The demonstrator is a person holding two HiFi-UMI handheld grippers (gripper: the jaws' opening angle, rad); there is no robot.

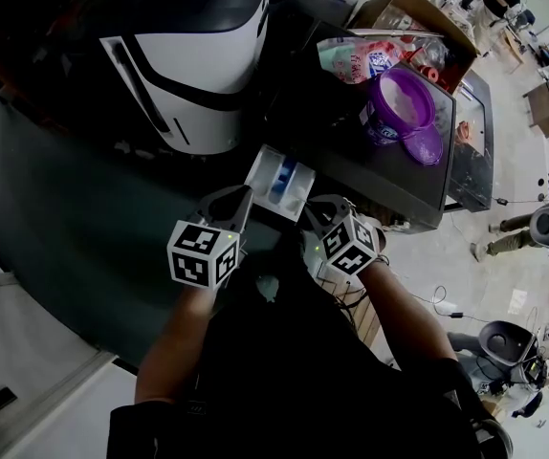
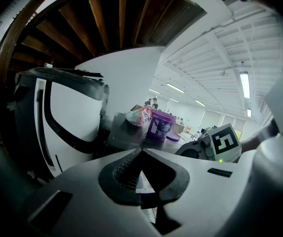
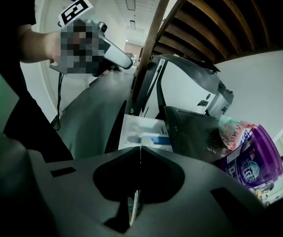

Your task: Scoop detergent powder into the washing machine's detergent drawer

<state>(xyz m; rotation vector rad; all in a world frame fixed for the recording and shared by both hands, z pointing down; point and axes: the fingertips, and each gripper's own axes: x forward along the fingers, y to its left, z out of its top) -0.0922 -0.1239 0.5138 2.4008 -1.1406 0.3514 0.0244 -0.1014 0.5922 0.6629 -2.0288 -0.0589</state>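
Note:
The detergent drawer [image 1: 279,182] is pulled out of the white and black washing machine [image 1: 193,60]; it is white with a blue insert [image 3: 157,140]. A purple detergent tub [image 1: 401,105] stands open on a dark unit to the right, its lid [image 1: 428,147] beside it. My left gripper [image 1: 242,195] hovers at the drawer's near left corner, jaws shut and empty. My right gripper [image 1: 317,208] is at the drawer's near right corner, jaws also shut. In the right gripper view the shut jaw tips [image 3: 140,149] point at the drawer [image 3: 142,130]. No scoop shows.
A pink and white bag [image 1: 356,57] lies behind the tub on the dark unit [image 1: 418,194], and a cardboard box [image 1: 410,10] stands further back. A dark grey counter surface [image 1: 64,228] runs to the left. People and office chairs are far off at the right.

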